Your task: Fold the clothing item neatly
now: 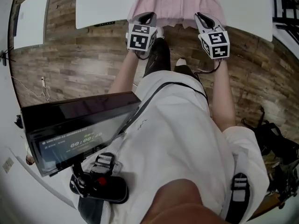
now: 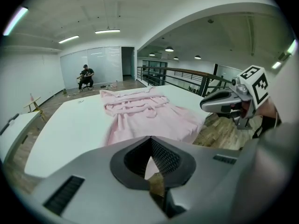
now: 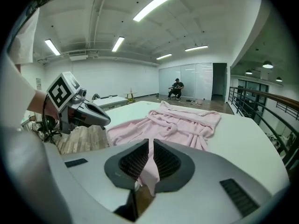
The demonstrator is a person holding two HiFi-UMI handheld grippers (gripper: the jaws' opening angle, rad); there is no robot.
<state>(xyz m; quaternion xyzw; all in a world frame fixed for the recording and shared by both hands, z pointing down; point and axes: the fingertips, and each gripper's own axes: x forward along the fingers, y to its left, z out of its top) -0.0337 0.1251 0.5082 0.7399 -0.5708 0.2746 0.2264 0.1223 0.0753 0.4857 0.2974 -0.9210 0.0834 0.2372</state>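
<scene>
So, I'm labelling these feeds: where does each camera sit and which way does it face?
Head view: on the person's head, looking steeply down; torso, forearms, left gripper and right gripper show.
Left gripper view: on the left gripper, looking past its fingers over the white table; right gripper at right.
Right gripper view: mirrored, left gripper at left.
All three share the pink robe.

The robe (image 3: 182,120): pink cloth, matt, soft and creased, with a fold of it between the jaws of the right gripper (image 3: 150,160). Shells of that and the left gripper (image 2: 150,155): grey plastic, smooth, matt. The pads (image 3: 135,161): black, ribbed. The table (image 2: 70,125) ahead of the jaws: white, smooth. The floor (image 1: 84,64) below them: grained wood planks.
</scene>
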